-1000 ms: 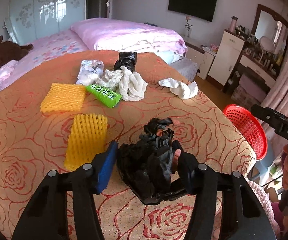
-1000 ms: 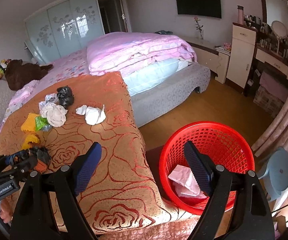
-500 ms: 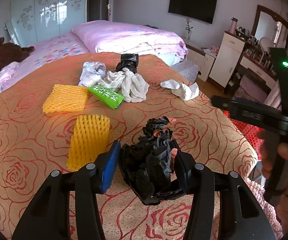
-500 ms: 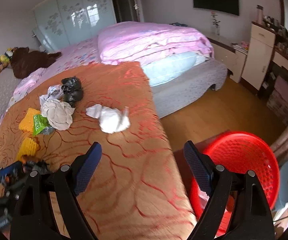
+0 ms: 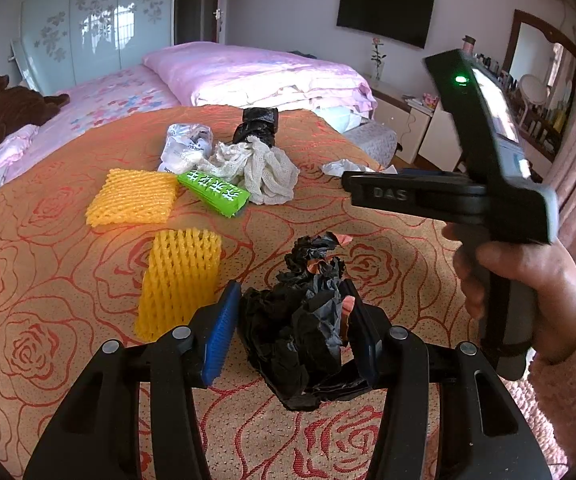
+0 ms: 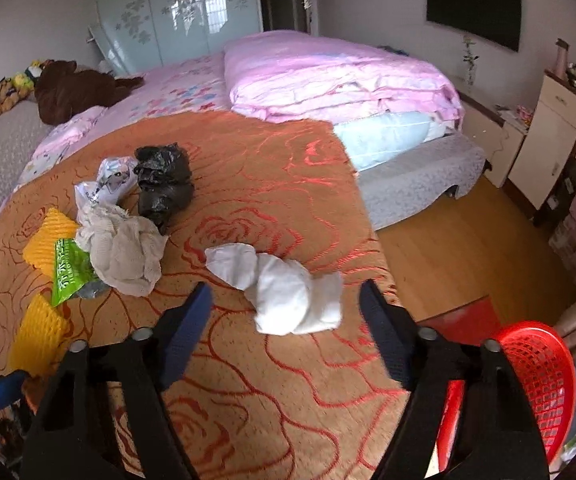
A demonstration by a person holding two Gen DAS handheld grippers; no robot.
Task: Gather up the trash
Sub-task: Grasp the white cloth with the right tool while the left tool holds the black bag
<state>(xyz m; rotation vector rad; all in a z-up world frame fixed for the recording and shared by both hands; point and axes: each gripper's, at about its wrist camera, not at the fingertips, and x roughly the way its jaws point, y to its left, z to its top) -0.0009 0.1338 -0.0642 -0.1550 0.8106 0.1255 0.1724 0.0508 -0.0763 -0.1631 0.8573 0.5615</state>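
Note:
A crumpled black plastic bag [image 5: 299, 332] lies on the orange rose-patterned bedspread [image 5: 68, 280]. My left gripper [image 5: 291, 300] is shut on it, blue pads against both sides. A white tissue wad [image 6: 284, 288] lies near the bedspread's right edge. My right gripper [image 6: 286, 296] hovers over it with jaws closing; the wad sits between the fingertips, and the pads stand apart from it. A hand [image 5: 519, 280] holds that gripper at the right of the left wrist view. The red mesh basket [image 6: 535, 380] stands on the floor, lower right.
Further trash lies on the bedspread: two yellow foam nets [image 5: 180, 272] [image 5: 134, 196], a green wrapper [image 5: 216, 192], a white mesh cloth [image 5: 264, 172], a white plastic bag [image 5: 184, 148] and another black bag [image 5: 258, 126]. Behind is a pink quilt [image 6: 327, 76]; wooden floor [image 6: 467, 240] at right.
My right gripper swung left from above the red basket to over the bedspread, down onto the white tissue wad, and its jaws narrowed. The left gripper stayed put on the black bag.

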